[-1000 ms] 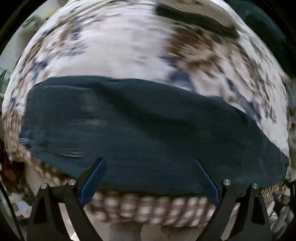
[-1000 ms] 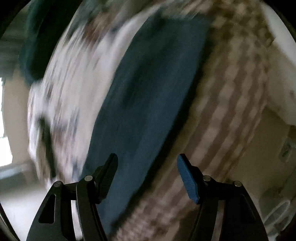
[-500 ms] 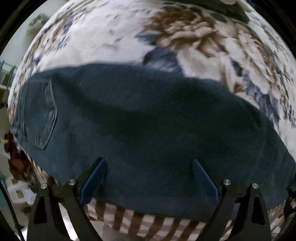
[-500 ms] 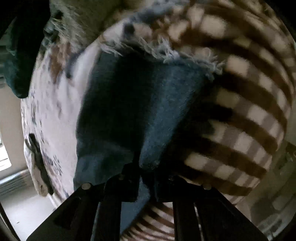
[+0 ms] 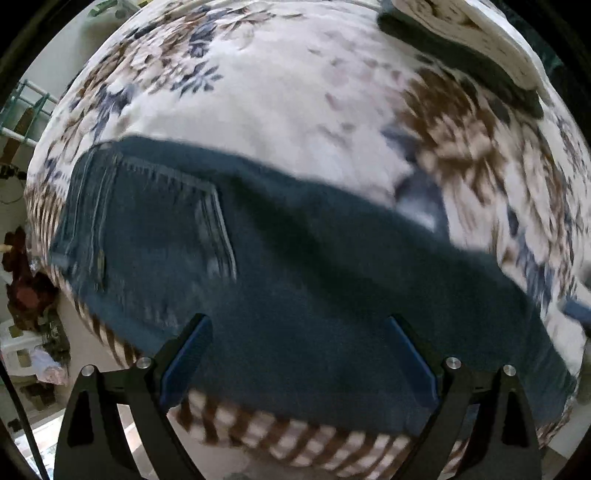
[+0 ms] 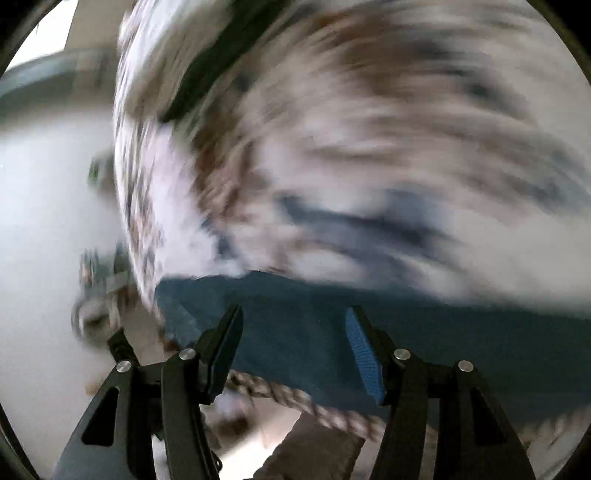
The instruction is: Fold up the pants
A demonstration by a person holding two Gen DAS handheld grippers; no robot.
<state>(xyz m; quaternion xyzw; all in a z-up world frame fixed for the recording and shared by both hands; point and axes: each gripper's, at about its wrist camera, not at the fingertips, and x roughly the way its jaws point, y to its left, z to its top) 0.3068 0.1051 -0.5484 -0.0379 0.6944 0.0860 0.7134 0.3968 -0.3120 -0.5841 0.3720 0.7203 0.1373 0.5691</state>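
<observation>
Now the pants (image 5: 306, 295), dark blue denim, lie flat in a long band across the near edge of a bed, on a floral cover (image 5: 295, 96) in white, brown and blue. Under the cover's edge a brown-and-white checked sheet (image 5: 295, 439) shows along the side of the bed. In the left wrist view the waist end lies to the left, with a stitched back pocket (image 5: 173, 236) facing up; the legs run off to the right.

The left hand-held gripper (image 5: 297, 363) hangs over the middle of the pants with its jaws spread wide and nothing between them. Its blue pads (image 5: 186, 360) frame the denim, though whether they touch the cloth cannot be told.

The right hand-held gripper (image 6: 293, 352) is likewise spread apart and holds nothing. Its view is heavily blurred. It looks across one end of the pants (image 6: 369, 332), whose corner sits just left of the left finger. The floral cover (image 6: 369, 147) fills the picture above, and the checked sheet (image 6: 295, 398) shows as a strip below the denim.

At the far side of the bed, in the left wrist view, a dark folded item (image 5: 458, 55) lies with a pale knitted cloth (image 5: 469, 26) on top of it.
</observation>
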